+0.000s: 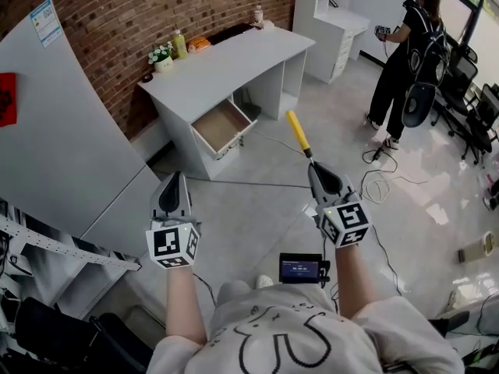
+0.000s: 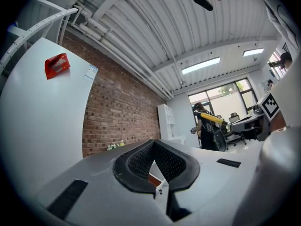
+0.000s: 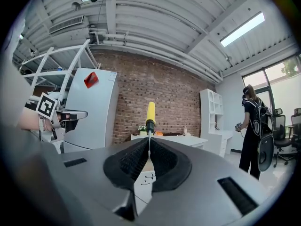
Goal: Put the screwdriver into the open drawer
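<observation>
The right gripper (image 1: 314,167) is clamped on the screwdriver (image 1: 299,133) by its metal shaft, low near the tip. The tool is in the air over the floor (image 1: 257,201), right of and nearer than the drawer (image 1: 221,125). Its long axis runs on from the jaws, far and slightly left, with the yellow handle at the far end, aimed at the desk (image 1: 226,57).

The left gripper (image 1: 176,176) hangs to the left, pads pressed together at the tips with nothing between them.

Only the head view shows the drawer pulled out from under the desk, bare wood inside. The right gripper view shows the grip itself: the thin shaft is pinched where the black pads meet, and the handle (image 3: 150,111) stands straight up against the brick wall (image 3: 174,102). The left gripper view catches the handle from the side, small at the right, in front of a person (image 2: 202,126) in black.
</observation>
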The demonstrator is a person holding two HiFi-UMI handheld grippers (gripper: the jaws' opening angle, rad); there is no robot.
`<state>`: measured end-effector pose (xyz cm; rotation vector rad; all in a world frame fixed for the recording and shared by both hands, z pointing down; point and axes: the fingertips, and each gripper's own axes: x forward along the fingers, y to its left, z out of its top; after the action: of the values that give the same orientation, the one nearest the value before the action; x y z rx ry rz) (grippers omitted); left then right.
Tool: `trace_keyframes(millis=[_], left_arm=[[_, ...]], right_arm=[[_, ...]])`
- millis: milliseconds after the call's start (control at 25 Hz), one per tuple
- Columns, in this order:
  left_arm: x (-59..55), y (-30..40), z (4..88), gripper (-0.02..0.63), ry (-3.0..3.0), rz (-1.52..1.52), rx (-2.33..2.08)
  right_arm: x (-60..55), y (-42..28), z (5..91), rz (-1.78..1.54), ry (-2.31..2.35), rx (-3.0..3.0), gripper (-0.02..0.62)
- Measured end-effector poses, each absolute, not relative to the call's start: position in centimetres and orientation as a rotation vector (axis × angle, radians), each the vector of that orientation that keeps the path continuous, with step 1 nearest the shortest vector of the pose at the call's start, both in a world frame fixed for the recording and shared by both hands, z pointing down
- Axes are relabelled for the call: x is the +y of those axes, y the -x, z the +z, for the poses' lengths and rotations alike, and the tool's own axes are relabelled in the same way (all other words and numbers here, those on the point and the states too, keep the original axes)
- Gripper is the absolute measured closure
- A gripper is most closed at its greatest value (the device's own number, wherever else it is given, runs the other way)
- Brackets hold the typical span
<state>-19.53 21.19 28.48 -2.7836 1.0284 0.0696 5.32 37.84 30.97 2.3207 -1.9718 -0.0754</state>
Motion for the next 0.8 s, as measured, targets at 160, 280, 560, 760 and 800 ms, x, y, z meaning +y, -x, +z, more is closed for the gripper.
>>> trace_keyframes(millis=[160, 280, 560, 760, 800], left_arm=[[20.5, 18.2, 29.2, 0.594, 2.786, 0.042, 1.028], [19.4, 17.6, 29.3, 0.594, 2.778, 0.037, 1.038], [15.6, 16.0, 29.8, 0.594, 2.785, 0.032, 1.056], [12.0, 14.1, 29.7, 0.594, 2.782, 0.037, 1.056], [11.1, 13.7, 29.7, 0.594, 2.783, 0.039, 1.058]], right_arm=[[37.3, -7.0, 31.7, -0.048, -2.338, -1.976, 0.571], [36.4, -8.1, 32.1, -0.032, -2.357, -1.979, 0.571], [33.0, -9.7, 32.6, -0.021, -2.343, -1.981, 0.57], [29.2, -11.4, 32.6, -0.02, -2.323, -1.986, 0.569], [28.2, -11.7, 32.6, -0.023, -2.319, -1.988, 0.57]])
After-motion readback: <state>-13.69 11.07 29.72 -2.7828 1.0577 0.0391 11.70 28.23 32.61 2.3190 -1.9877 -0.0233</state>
